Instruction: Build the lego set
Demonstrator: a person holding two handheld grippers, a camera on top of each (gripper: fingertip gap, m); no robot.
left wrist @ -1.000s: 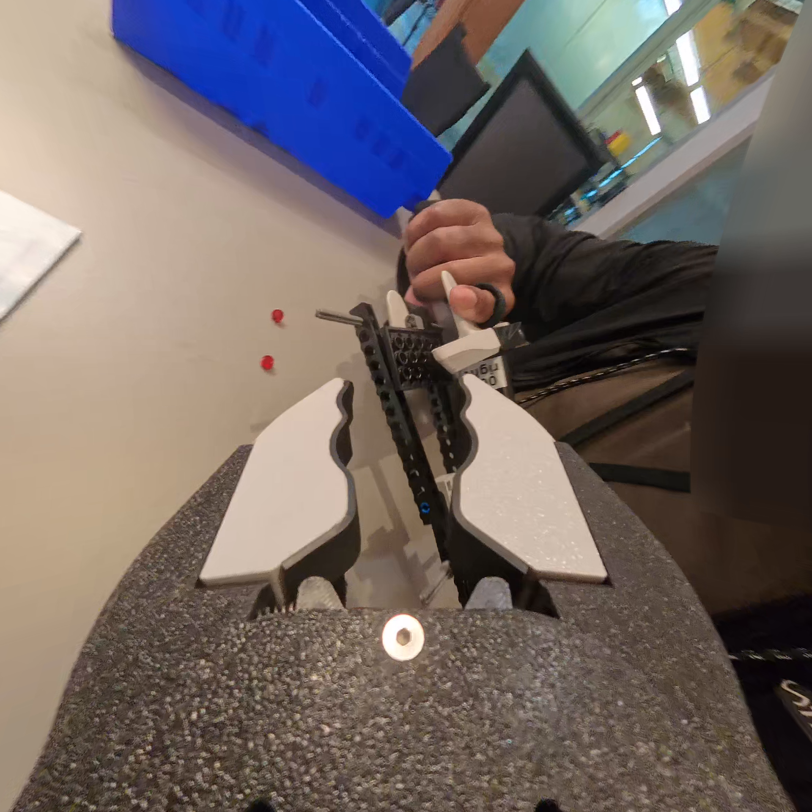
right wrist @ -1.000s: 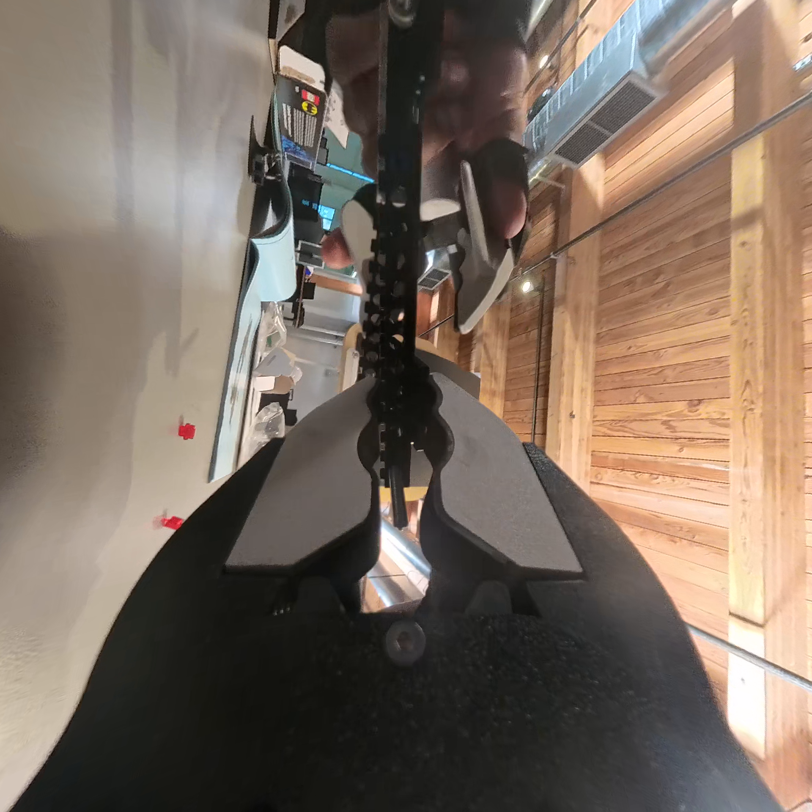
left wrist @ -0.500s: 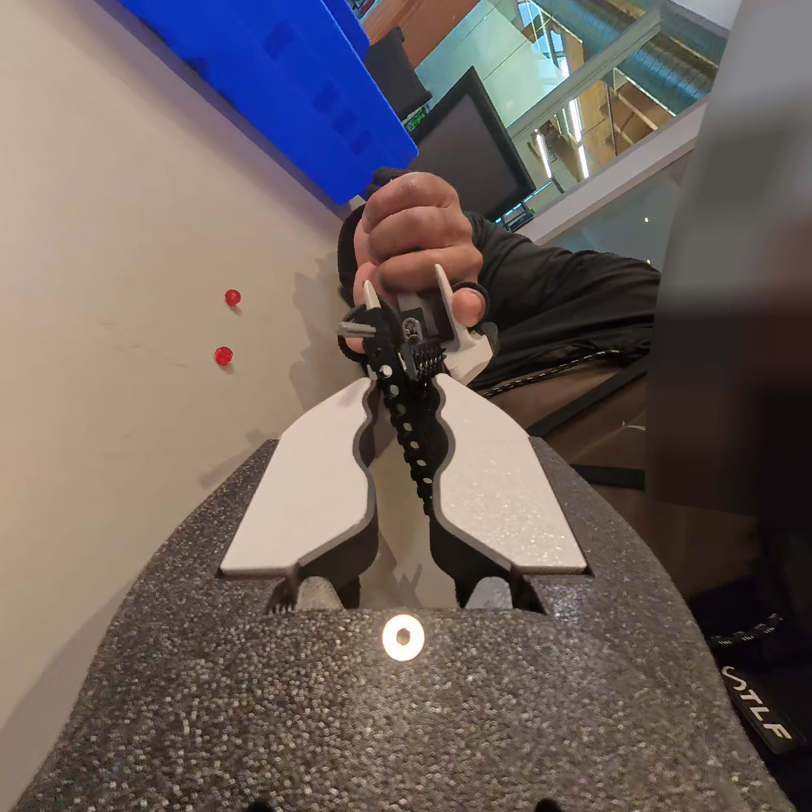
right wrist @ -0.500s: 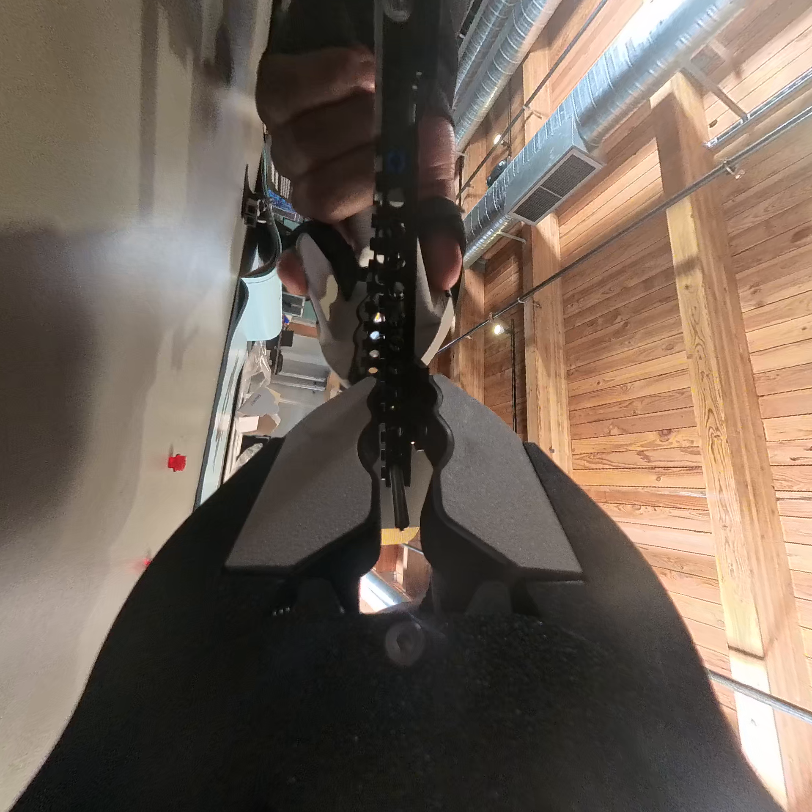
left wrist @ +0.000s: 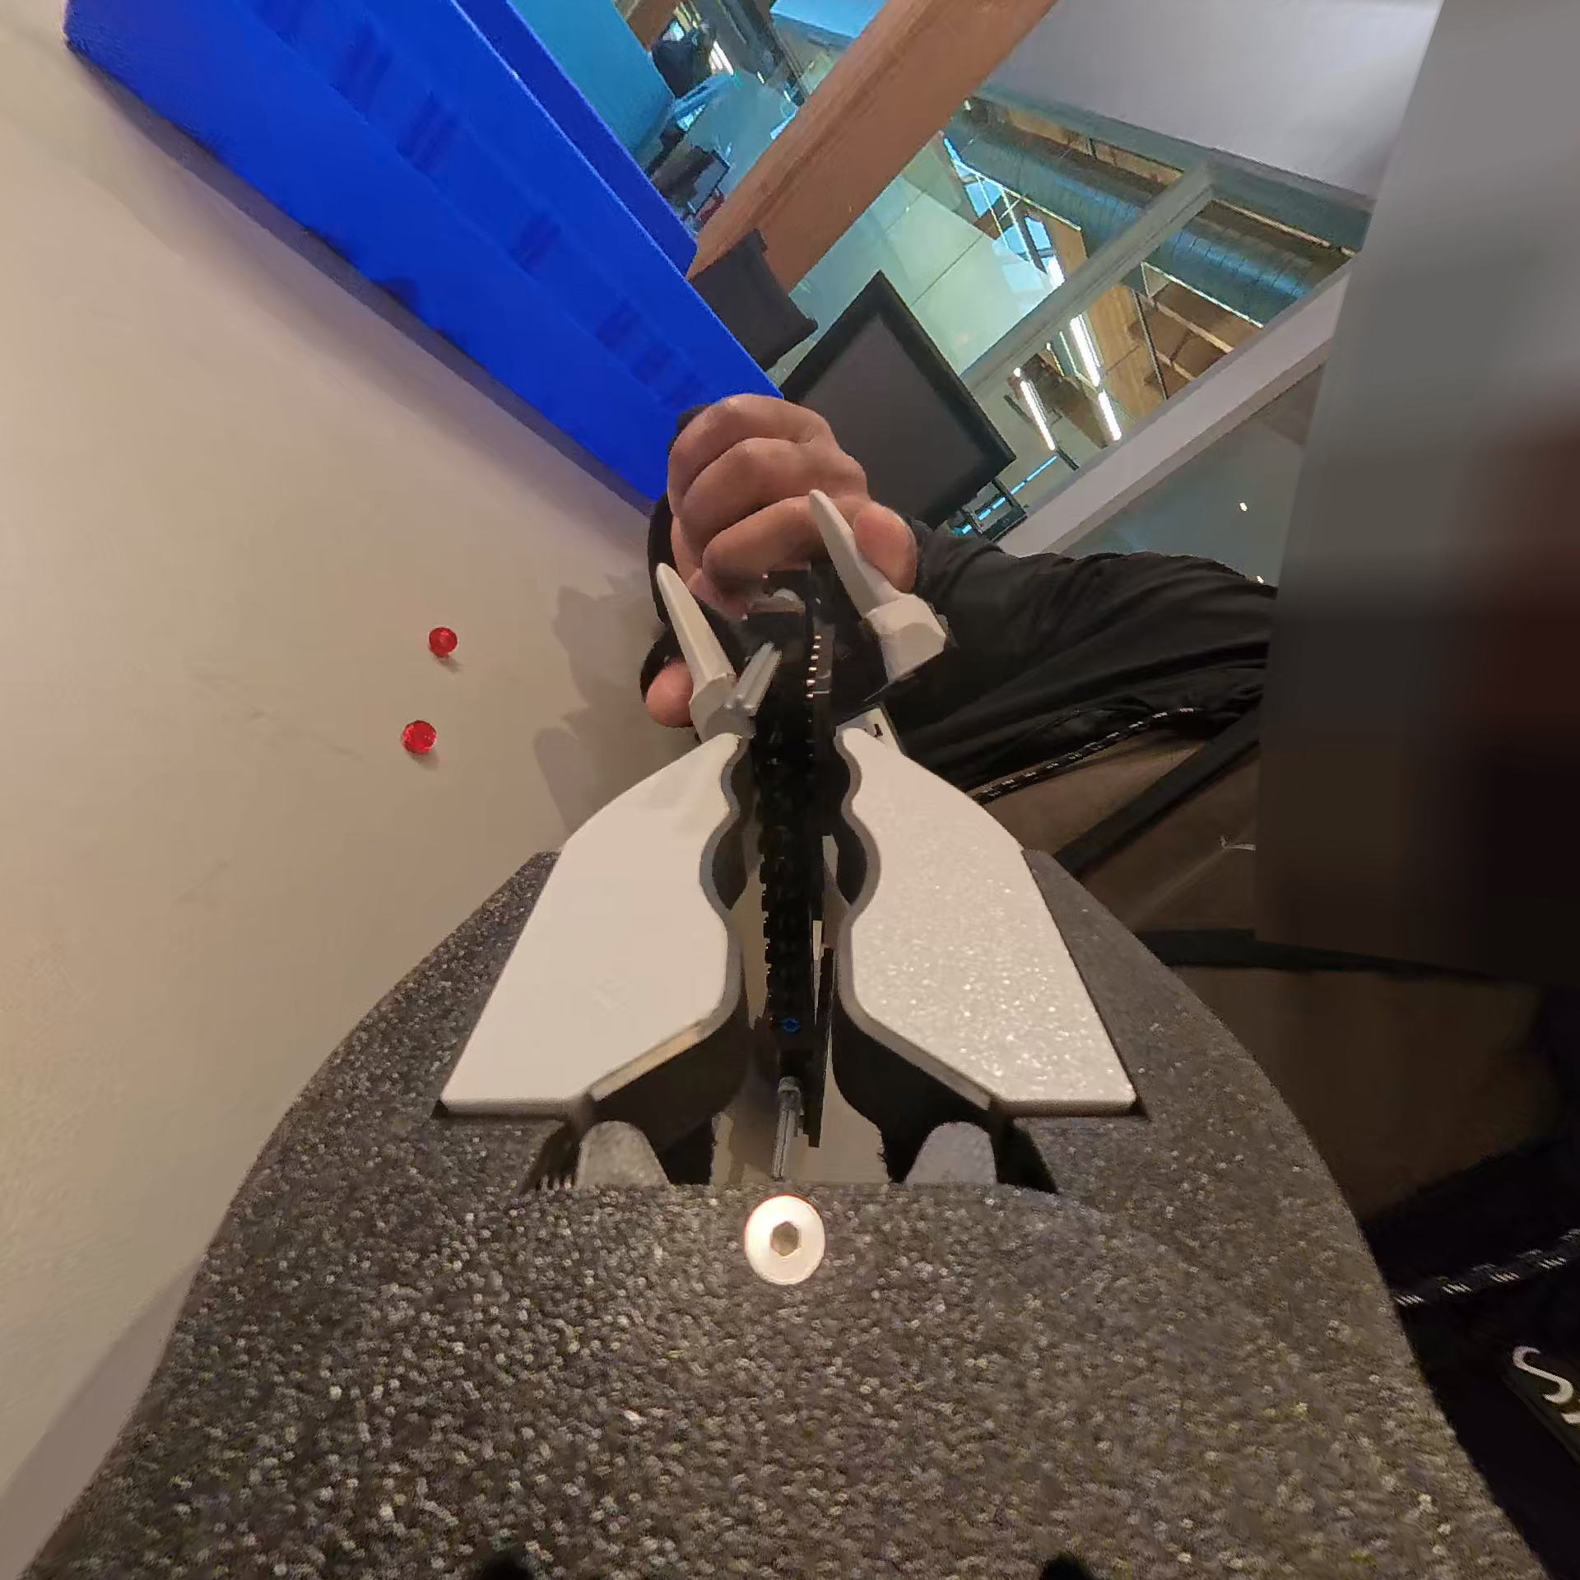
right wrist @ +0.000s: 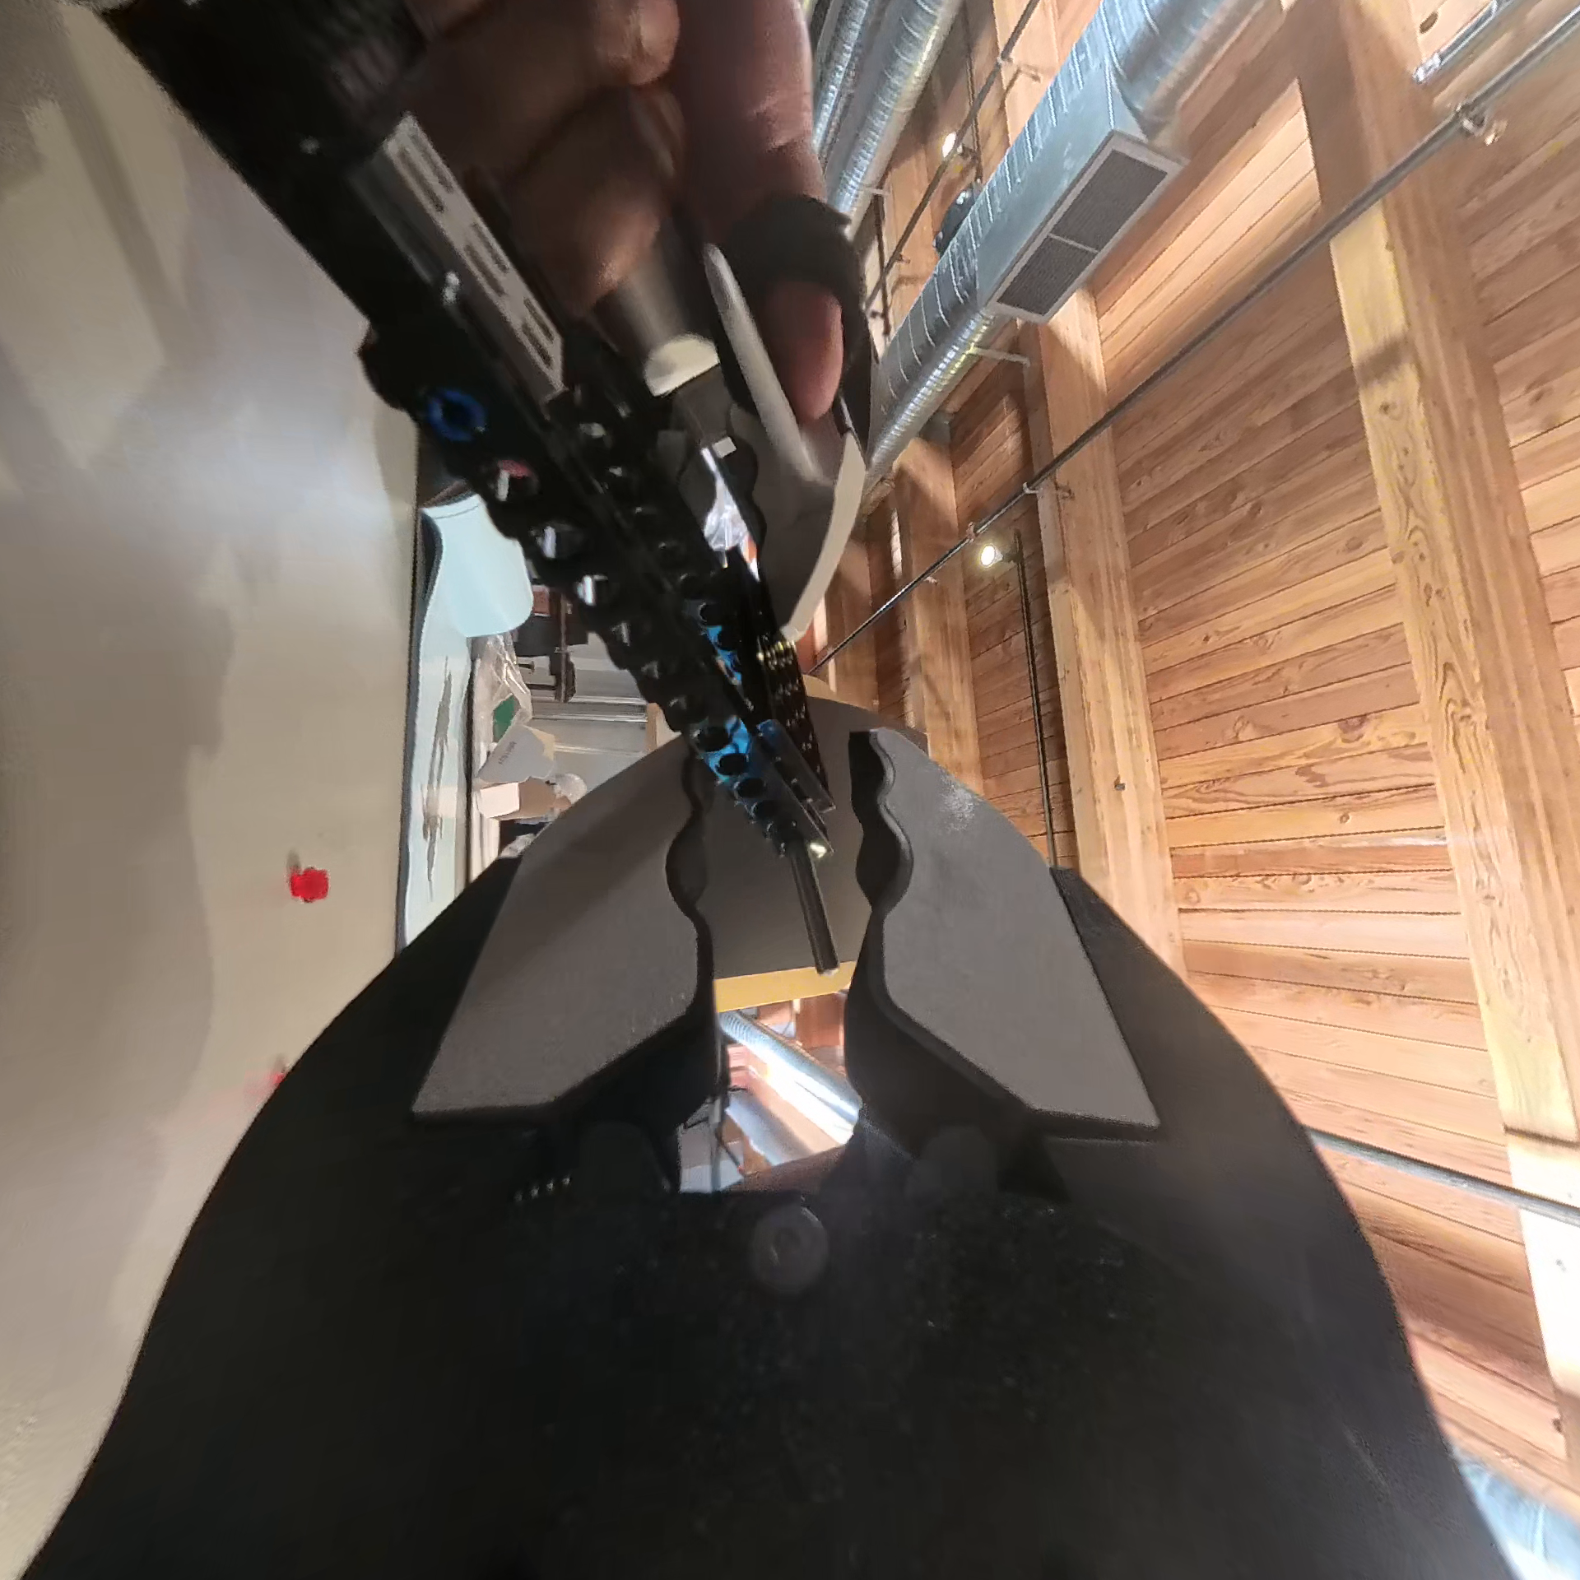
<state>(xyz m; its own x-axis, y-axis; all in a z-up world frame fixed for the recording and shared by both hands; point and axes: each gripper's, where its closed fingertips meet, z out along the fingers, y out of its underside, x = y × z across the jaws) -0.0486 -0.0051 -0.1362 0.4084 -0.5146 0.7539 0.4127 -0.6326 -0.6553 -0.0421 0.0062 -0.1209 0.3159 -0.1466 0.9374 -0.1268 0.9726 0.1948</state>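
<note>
Black plastic made up the one thing between both tools: a long perforated beam assembly (left wrist: 791,863), studded with round holes and carrying a grey axle (left wrist: 751,684) near its far end. It is taken as the landmark. To the left of the assembly, on the beige table (left wrist: 214,812), two small red beads (left wrist: 419,736) were seen lying well apart from it, and farther back on that side a blue crate (left wrist: 445,222) stood. The left gripper (left wrist: 791,752) was seen narrowed onto the assembly, both pale grey pads (left wrist: 863,769) pressed against its sides, so that the beam was gripped along its length. Beyond the assembly's far end, the other tool was held in a person's hand (left wrist: 761,496).

In the right wrist view the same assembly (right wrist: 658,616) ran slanted from the upper left, with blue pins (right wrist: 727,769) showing in it. The right gripper (right wrist: 774,752) was found parted, its dark fingers (right wrist: 932,855) standing clear on the right side; whether the left finger touched the beam cannot be told. Nothing was clamped by it. A thin black rod (right wrist: 812,915) hung off the assembly's end between the fingers.
</note>
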